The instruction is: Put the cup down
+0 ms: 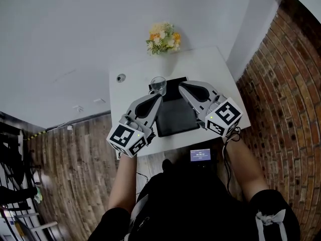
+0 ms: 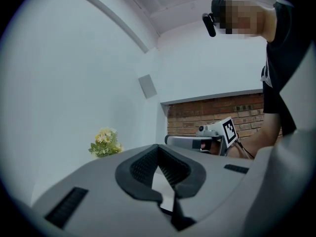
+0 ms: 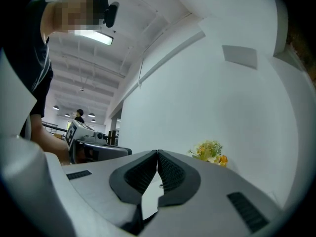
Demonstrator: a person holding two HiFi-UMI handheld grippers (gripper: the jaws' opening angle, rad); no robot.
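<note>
grey left gripper point(image 1: 157, 98) and right gripper point(image 1: 182, 85) with black ribbed pads point(image 2: 140, 169); each bears a white cube point(image 1: 128, 139) of black square markers; black short-sleeved top point(image 1: 190, 205); thin black cable point(image 1: 226, 157) along the right forearm

Head view steeply down over tabletop point(image 1: 133, 87), gripper views close behind their fingers point(image 2: 143, 169), tilted upward, all sharing flowers point(image 1: 163, 38) beyond them

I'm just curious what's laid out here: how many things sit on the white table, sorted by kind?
Glass cup: 1
Flower bunch: 1
Black mat: 1
Small round object: 1
Total: 4
</note>
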